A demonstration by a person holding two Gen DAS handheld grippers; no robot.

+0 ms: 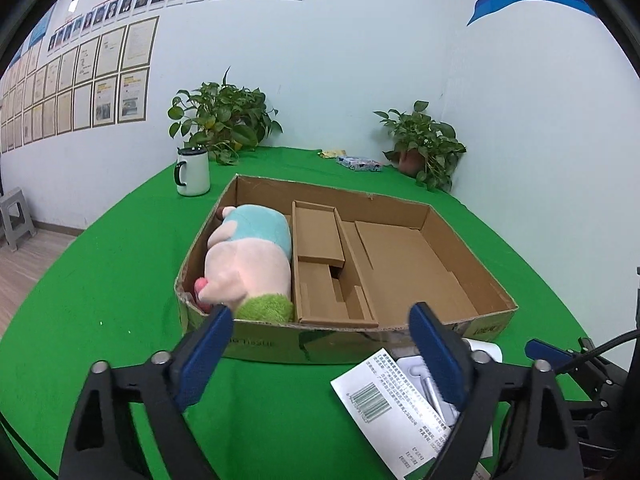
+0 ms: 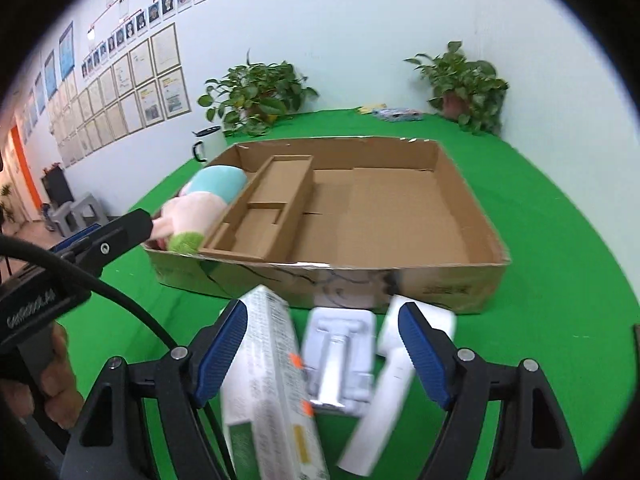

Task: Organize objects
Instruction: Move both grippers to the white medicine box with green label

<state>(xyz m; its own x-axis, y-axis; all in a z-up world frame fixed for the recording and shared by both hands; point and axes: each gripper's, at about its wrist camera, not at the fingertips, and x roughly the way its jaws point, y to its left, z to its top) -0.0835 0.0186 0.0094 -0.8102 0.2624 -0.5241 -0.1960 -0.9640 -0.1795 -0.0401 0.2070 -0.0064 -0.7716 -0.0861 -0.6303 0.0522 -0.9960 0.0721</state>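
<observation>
Inside: one plush toy point(image 1: 248, 256) (two plants point(image 1: 224, 118) behind).

A shallow cardboard box point(image 1: 472, 264) sits on a green table point(image 1: 100, 280). Its wide right compartment lies bare and open from above. A plush toy point(image 1: 248, 264) fills the left compartment, and a cardboard divider point(image 1: 320, 256) takes up the middle. Just before the box's near wall, a white carton point(image 2: 272, 380), a plastic tray point(image 2: 340, 360) and a white handle-shaped item point(image 2: 396, 376) crowd the cloth. A mug point(image 1: 193, 172) and two potted plants point(image 1: 224, 120) stand beyond the box
</observation>
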